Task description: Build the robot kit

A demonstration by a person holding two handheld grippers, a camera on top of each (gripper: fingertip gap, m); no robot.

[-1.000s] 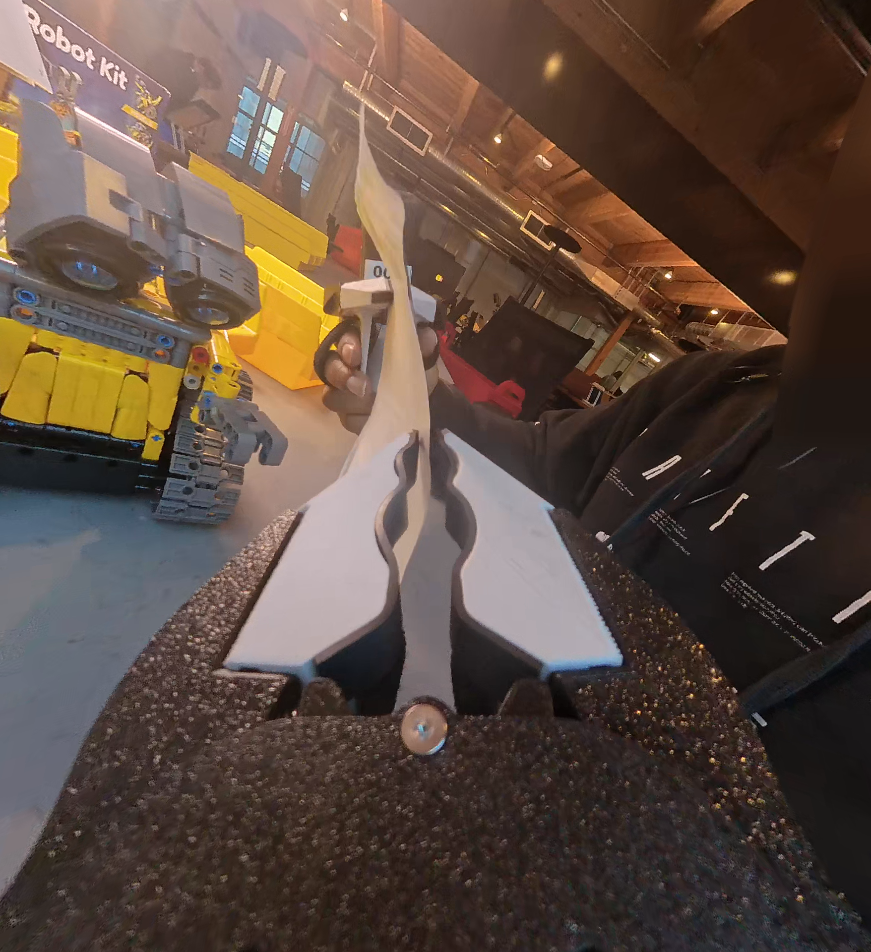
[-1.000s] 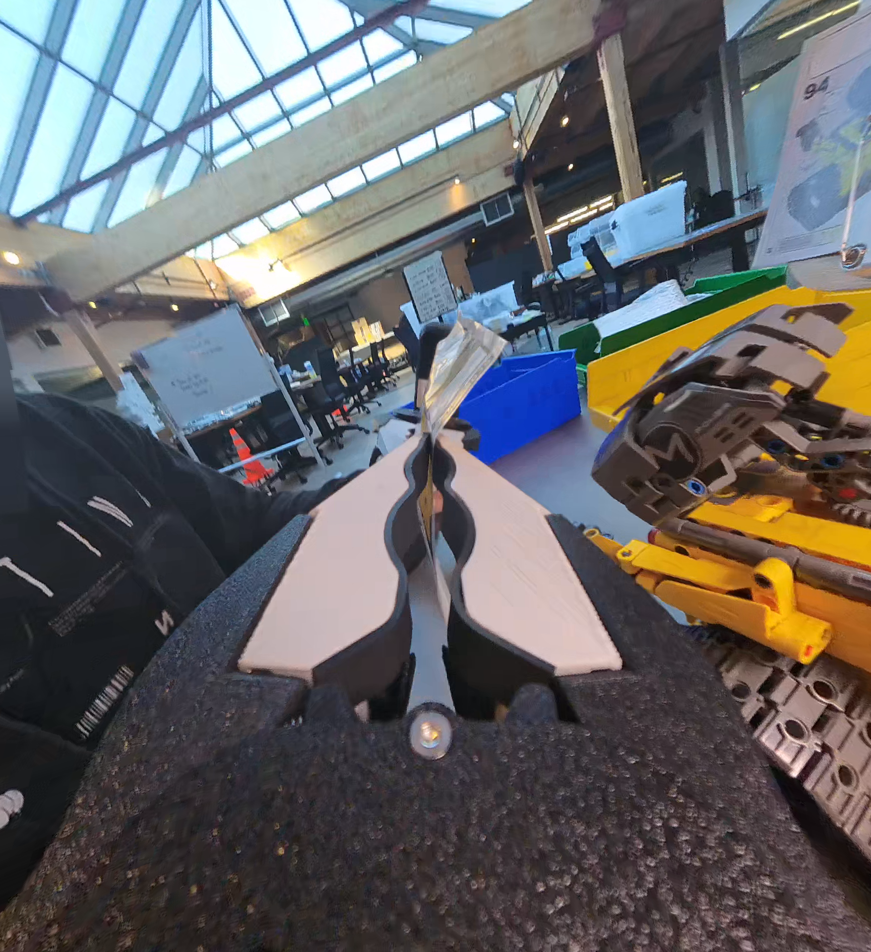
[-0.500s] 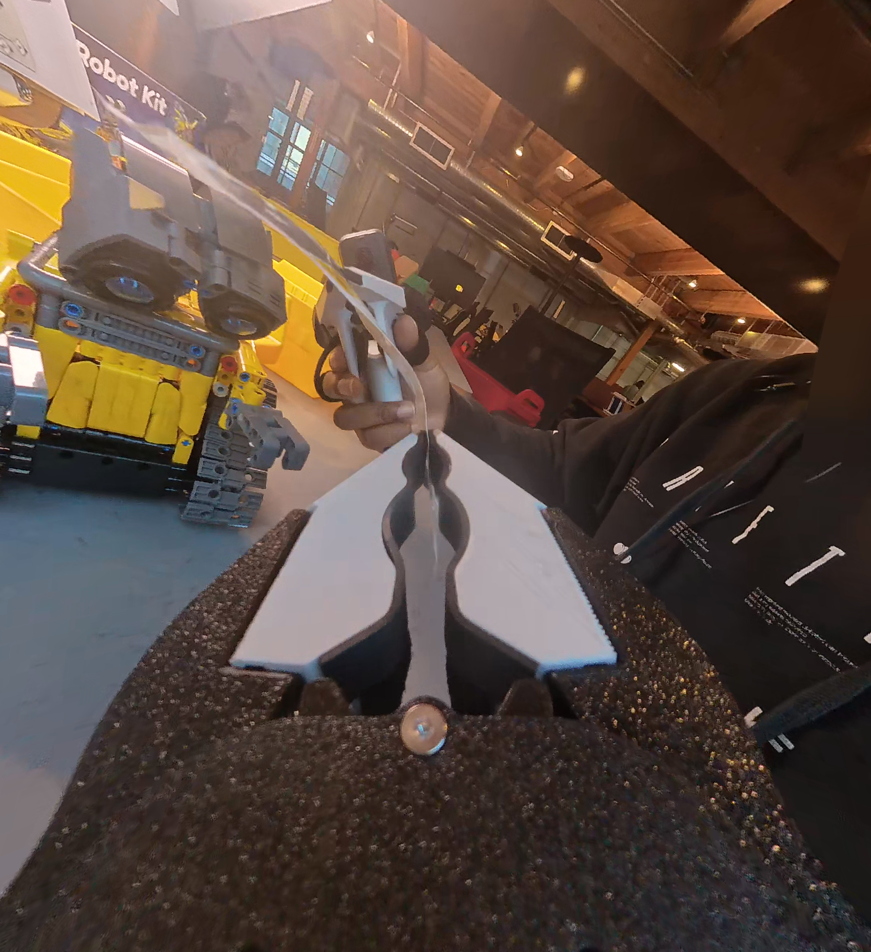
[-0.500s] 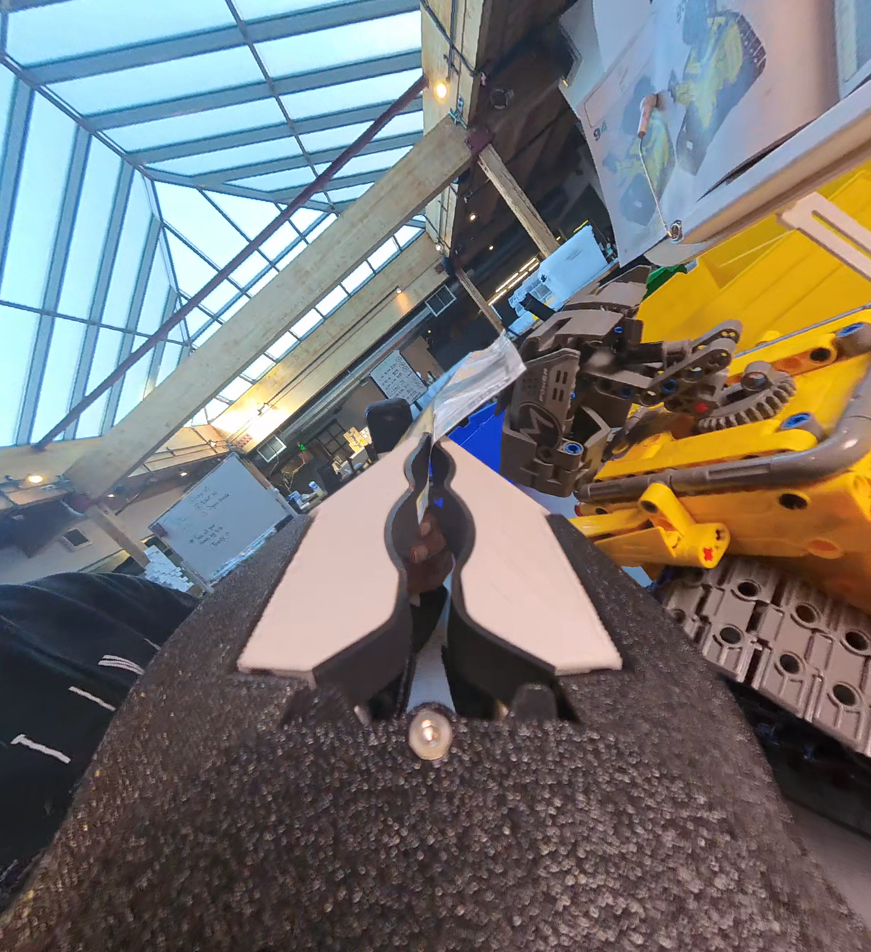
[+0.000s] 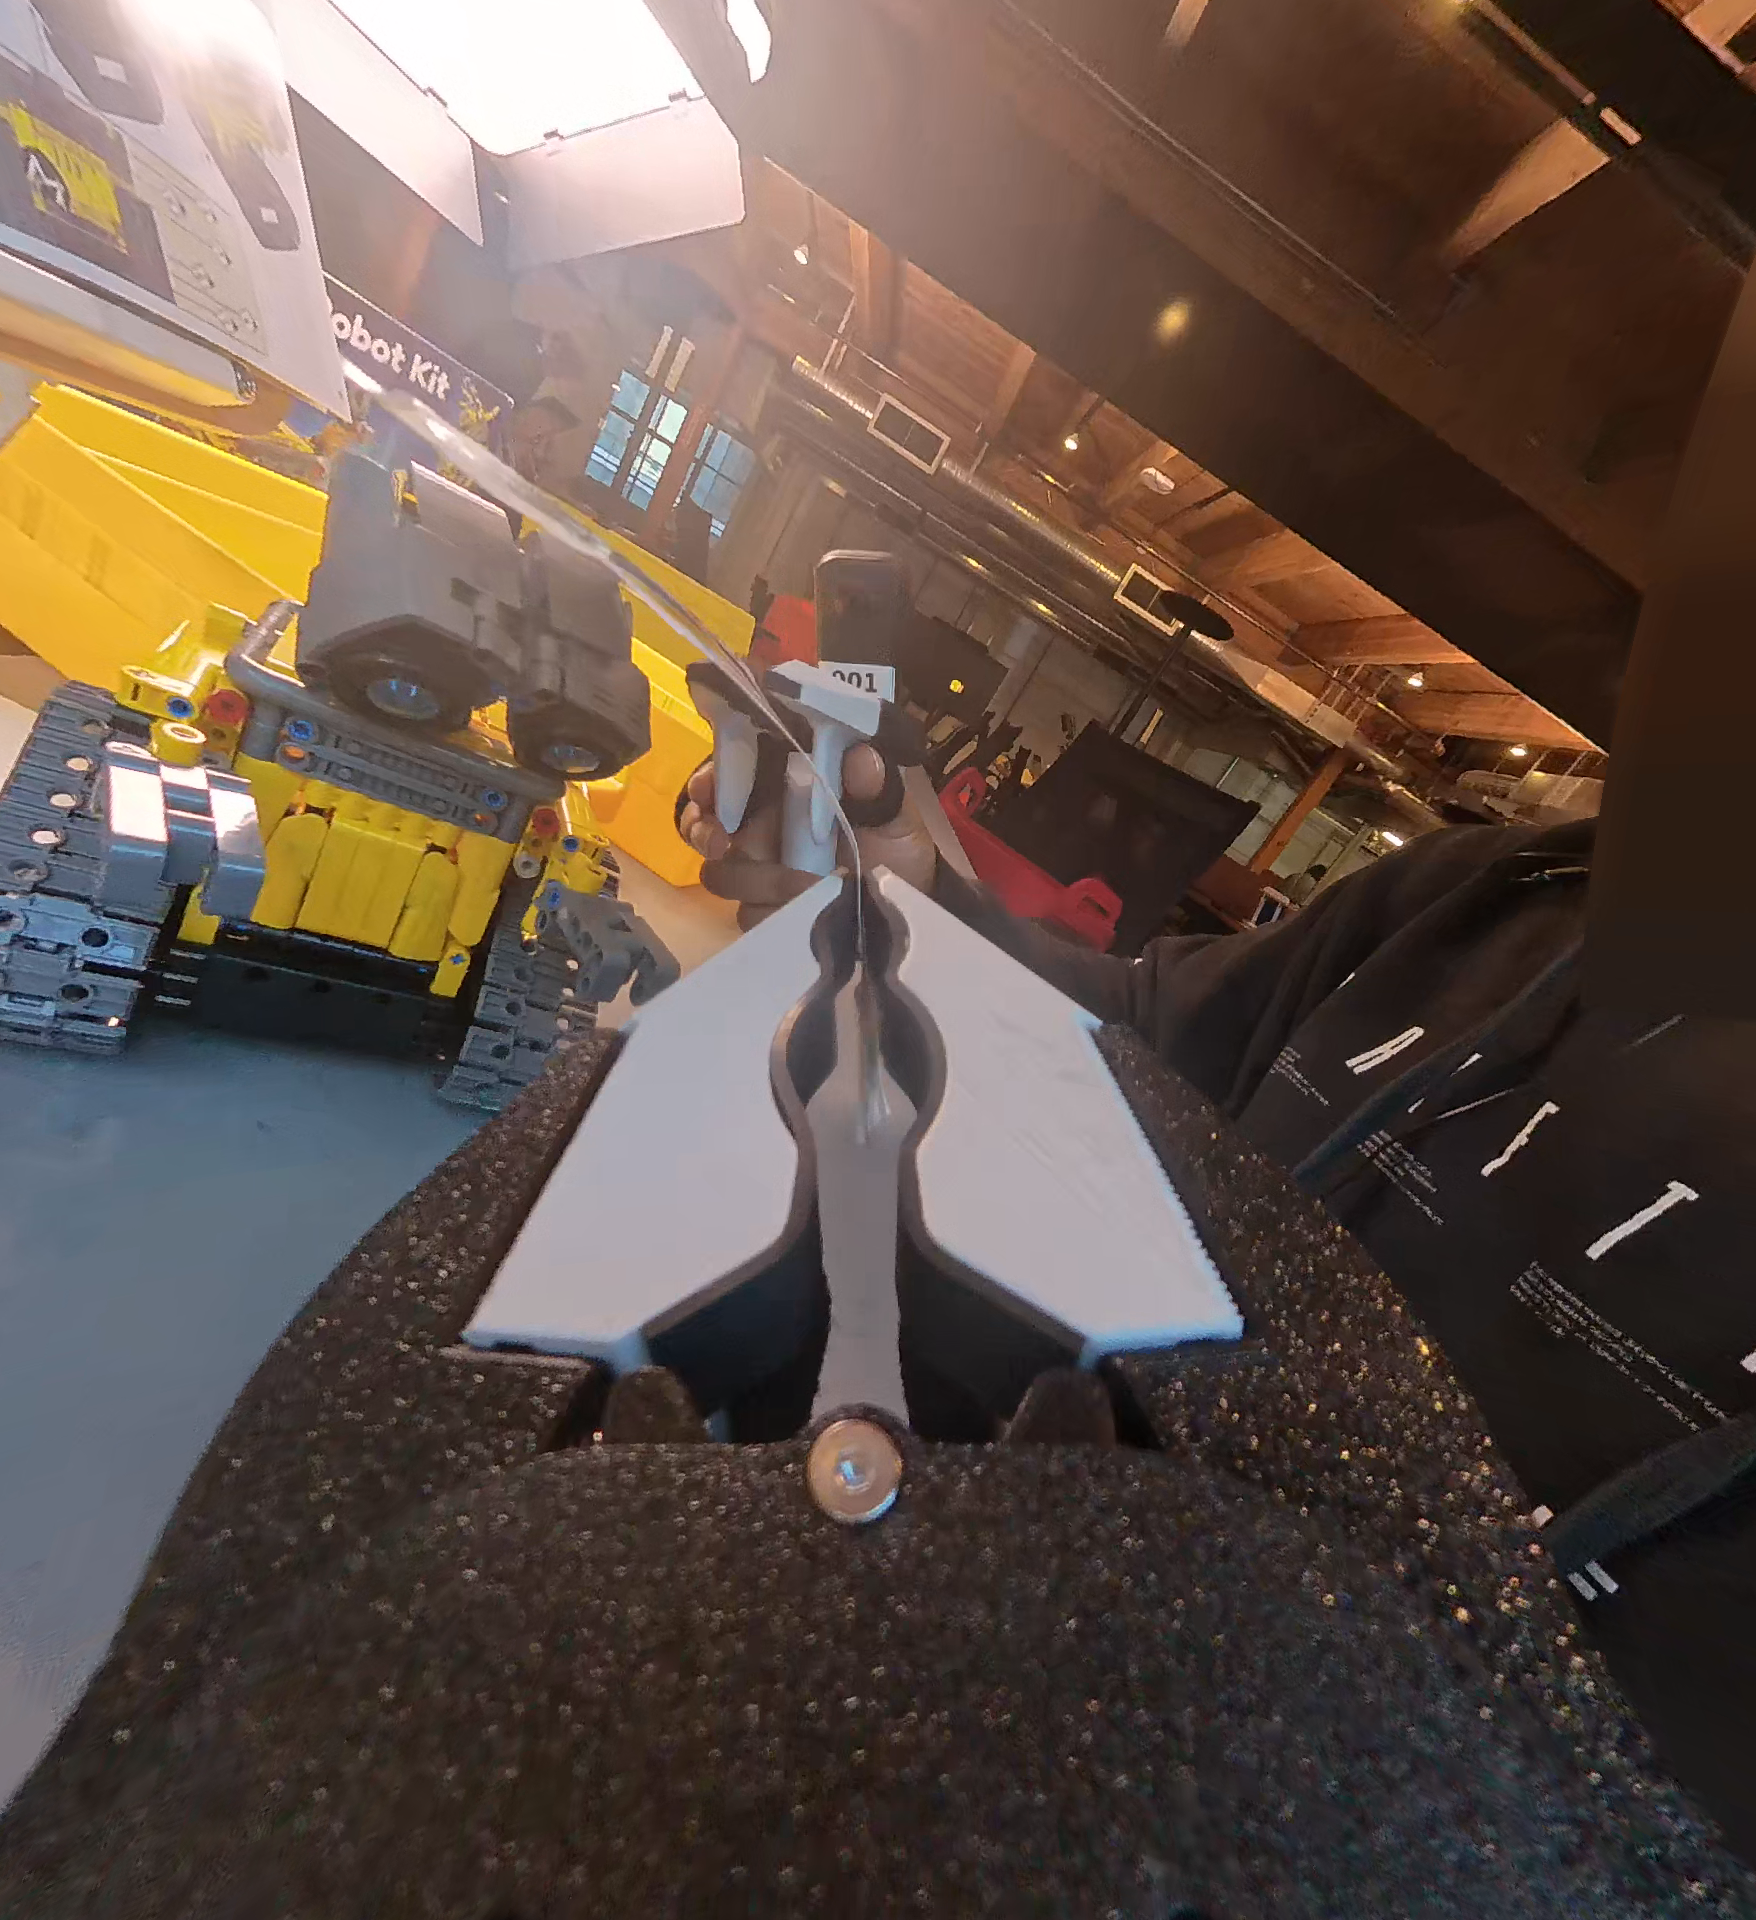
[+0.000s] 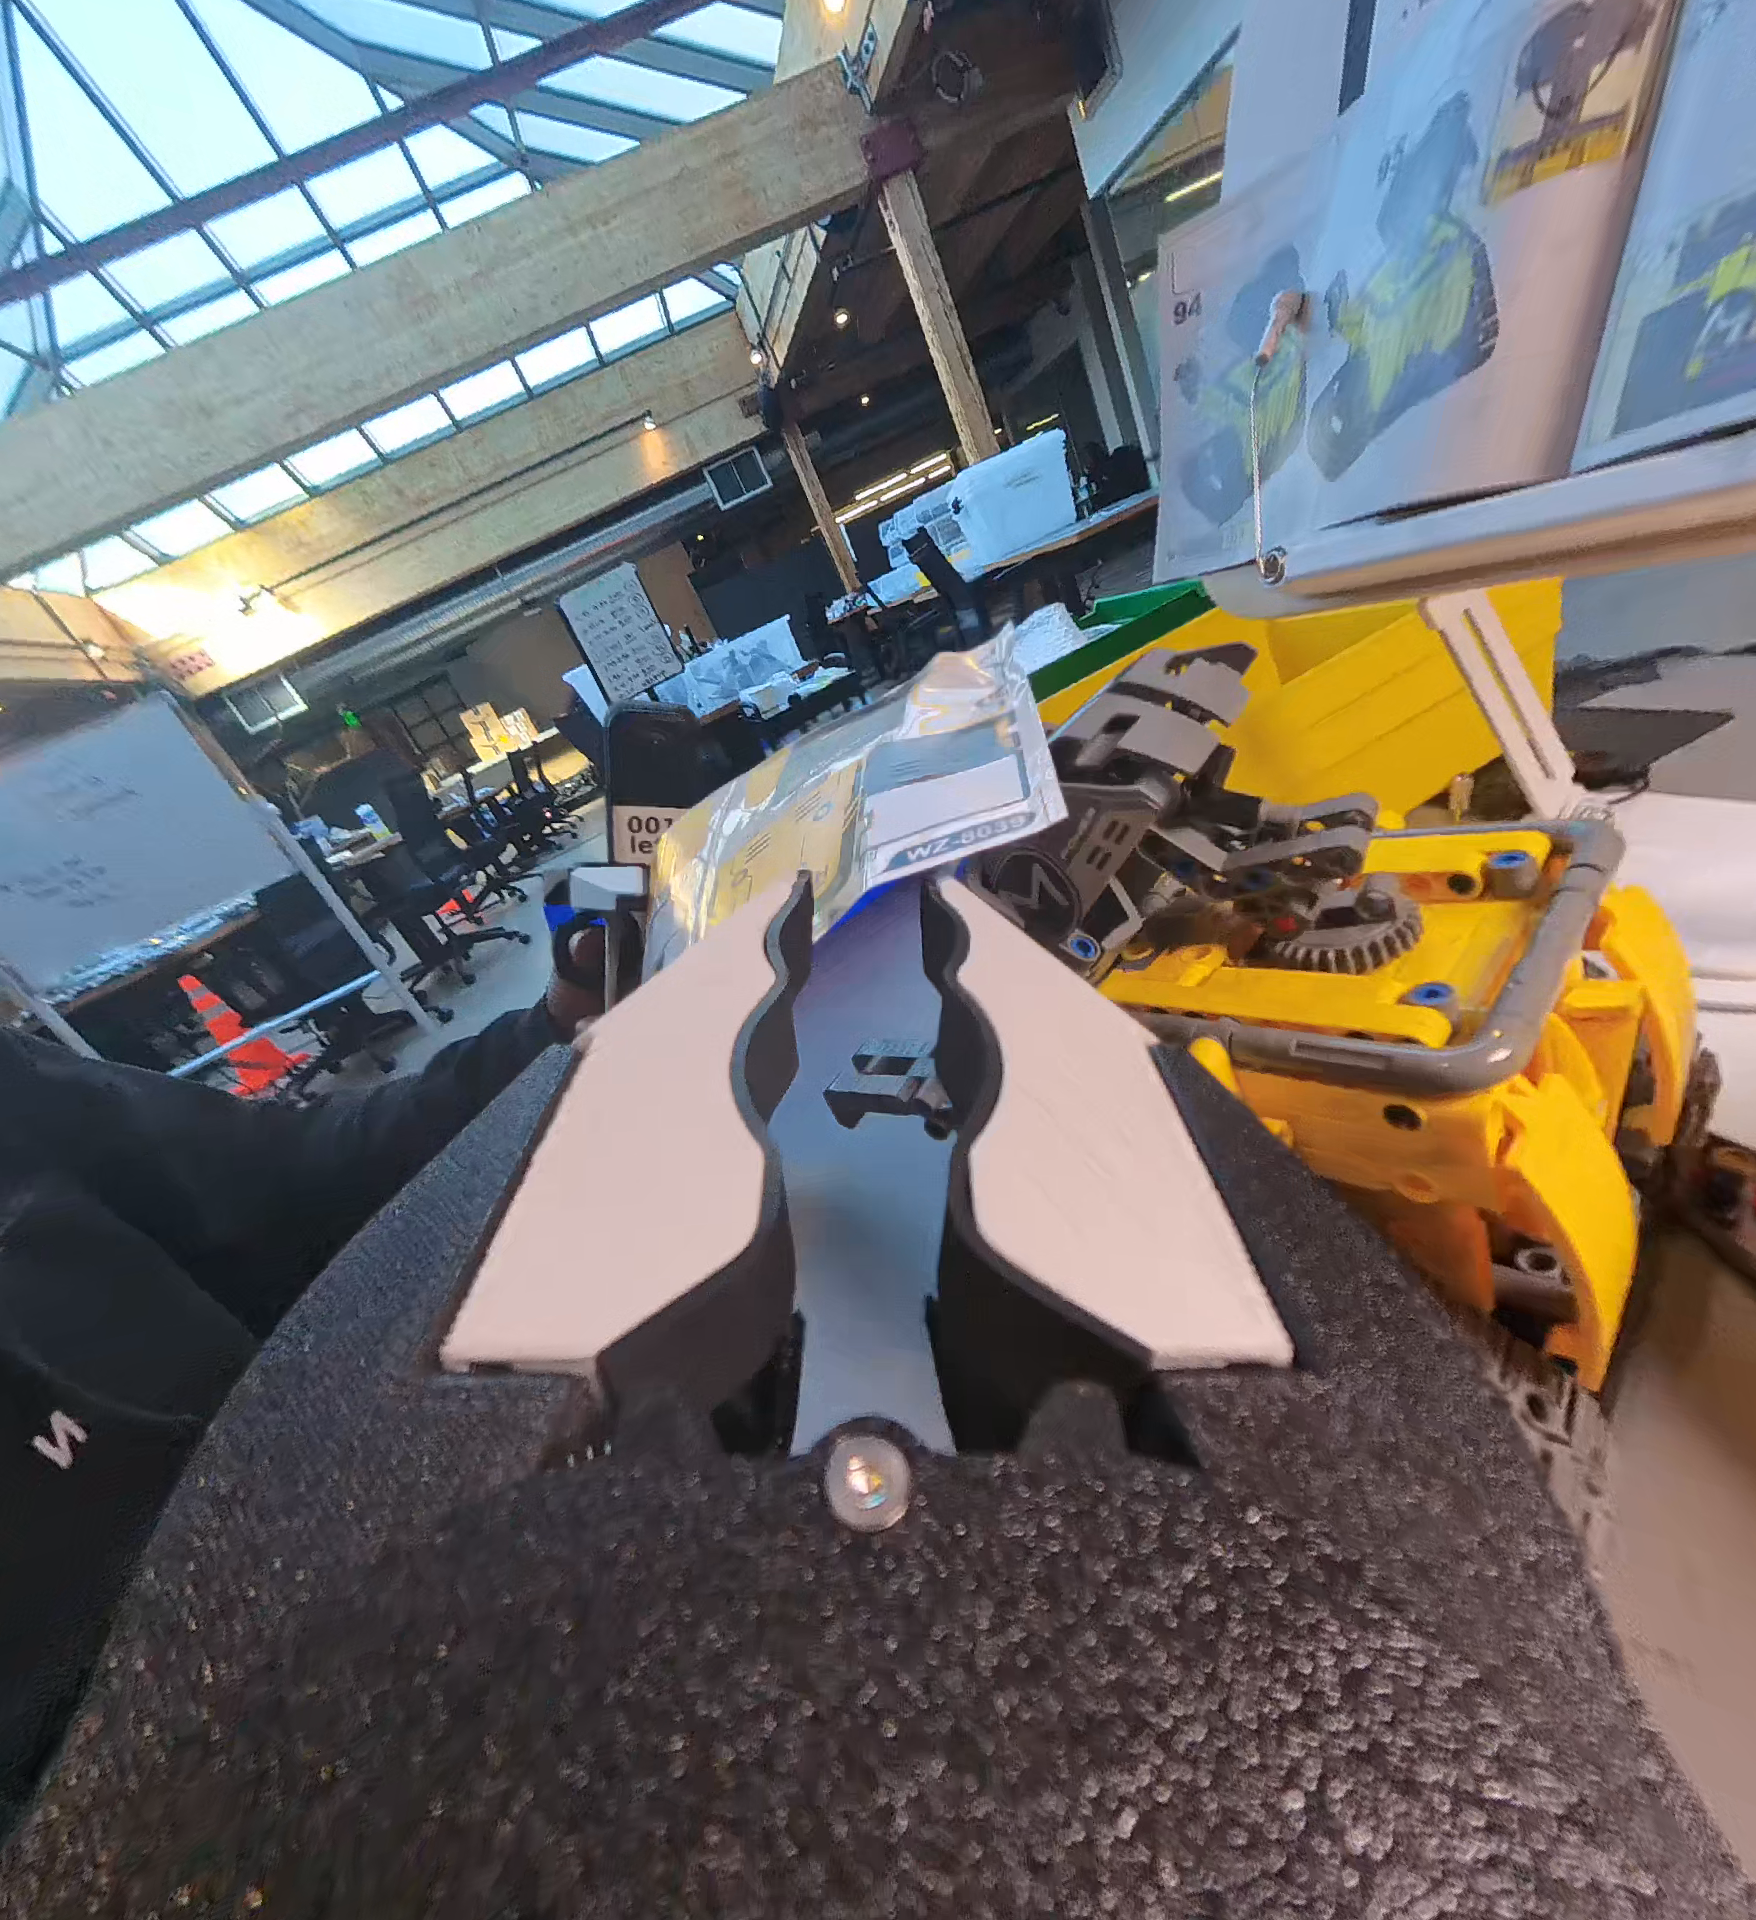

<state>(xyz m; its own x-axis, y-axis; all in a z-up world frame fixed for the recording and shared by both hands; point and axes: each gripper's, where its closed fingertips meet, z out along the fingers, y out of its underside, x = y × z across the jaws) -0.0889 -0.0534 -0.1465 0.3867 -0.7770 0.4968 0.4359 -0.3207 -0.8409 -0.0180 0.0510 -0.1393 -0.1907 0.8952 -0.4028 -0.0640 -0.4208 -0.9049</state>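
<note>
up front, the left gripper (image 5: 858, 883) pinches a printed clear bag (image 6: 858, 800); right gripper (image 6: 863, 894) gapes apart just under it, yellow model (image 6: 1373, 997) to its right.

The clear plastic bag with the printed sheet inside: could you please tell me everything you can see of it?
The clear plastic bag is thin, glossy and crinkled, with a flat yellow, grey and white printed sheet inside. The left claw is shut on one edge, so that view shows it edge-on, arcing up toward the toy robot. From the right wrist view it lies nearly flat in the air, just beyond the open right claw, whose fingers do not grip it.
</note>
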